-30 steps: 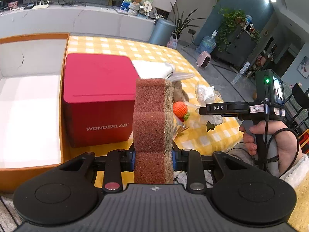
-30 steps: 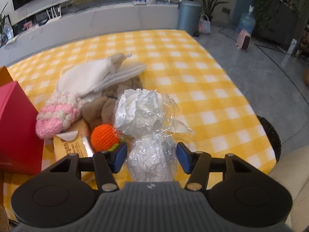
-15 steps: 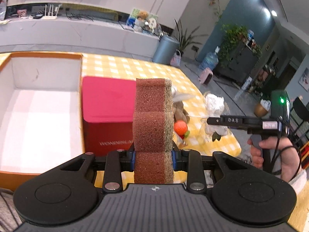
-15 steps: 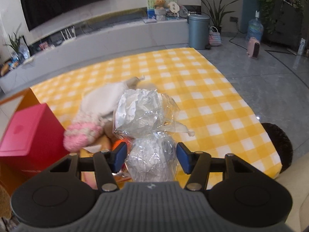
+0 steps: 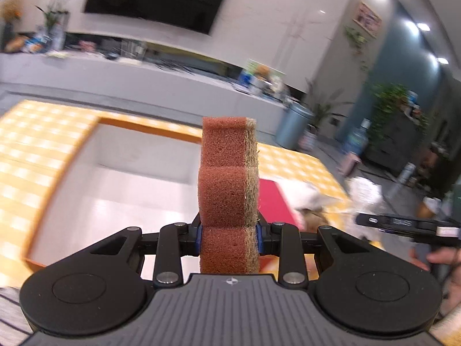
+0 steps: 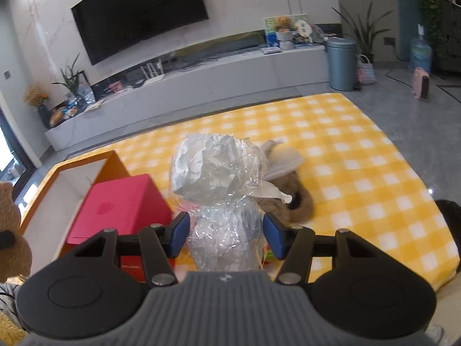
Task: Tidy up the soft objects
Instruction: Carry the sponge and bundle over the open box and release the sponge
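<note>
While my two cameras look across the yellow checked tablecloth point(image 6: 360, 155), the biggest thing I see on it is the orange-rimmed open box point(image 5: 109, 178) with its white inside, lying at the left. Just beside it sits the red box point(image 6: 121, 204), closed, between the open box and the pile of soft things. That pile holds a brown plush toy point(image 6: 296, 201) with a white cloth point(image 6: 285, 158) lying over it; both lie directly behind what my right gripper carries. Beyond the table runs a long low grey counter point(image 6: 201, 72) under a wall-mounted television point(image 6: 138, 14), with a blue-grey bin point(image 6: 341, 63) and potted plants to the right on a grey tiled floor.

My left gripper point(image 5: 229, 235) is clamped on a reddish-brown sponge point(image 5: 227, 187) with a tan scouring layer on its right side. It stands upright, long axis running up away from the pads, its lower end pinched between them, and it appears in front of the open box in a blurred left view. My right gripper point(image 6: 226, 235) has a clear cellophane bag of crumpled white paper point(image 6: 216, 173) standing upright between its blue pads point(image 6: 180, 232), neck low and bulging top above; whether the pads press it I cannot tell.
</note>
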